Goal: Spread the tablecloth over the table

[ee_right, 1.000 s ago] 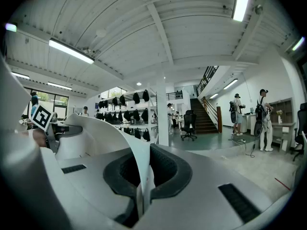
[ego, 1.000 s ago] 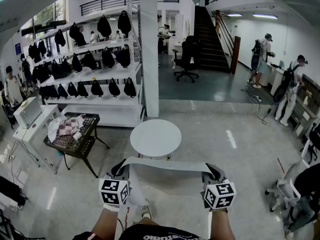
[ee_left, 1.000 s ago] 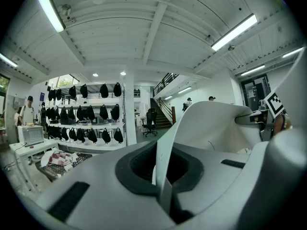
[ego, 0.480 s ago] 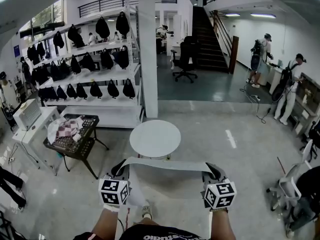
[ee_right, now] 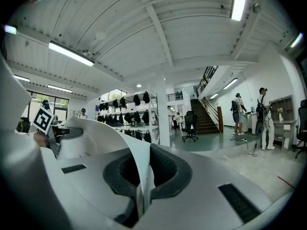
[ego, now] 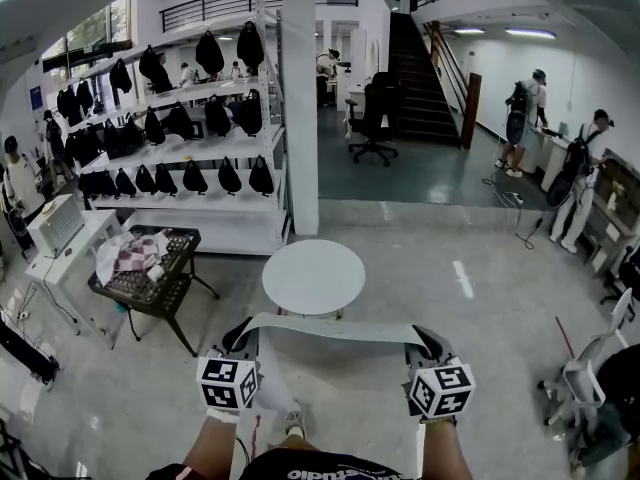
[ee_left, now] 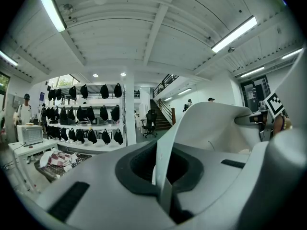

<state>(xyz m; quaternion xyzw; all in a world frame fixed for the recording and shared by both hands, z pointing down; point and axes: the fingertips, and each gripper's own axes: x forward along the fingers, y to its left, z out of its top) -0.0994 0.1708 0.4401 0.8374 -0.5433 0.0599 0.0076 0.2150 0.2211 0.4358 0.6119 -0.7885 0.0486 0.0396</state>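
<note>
A white tablecloth (ego: 330,330) hangs stretched between my two grippers, its top edge taut and the rest falling toward the floor. My left gripper (ego: 240,340) is shut on the cloth's left corner, and the cloth (ee_left: 165,176) shows pinched between its jaws. My right gripper (ego: 428,344) is shut on the right corner, with the cloth (ee_right: 144,176) clamped between its jaws. The round white table (ego: 313,277) stands just beyond the cloth, bare, a little left of the cloth's middle.
A black basket trolley (ego: 150,273) with folded fabric stands left of the table. A white column (ego: 300,98) and shelves of black bags (ego: 190,128) rise behind. People (ego: 580,173) stand at the right. A white stand (ego: 575,383) is near my right.
Both grippers and the cloth hold still. A person at the far left edge has walked on; the view shifted very slightly.
</note>
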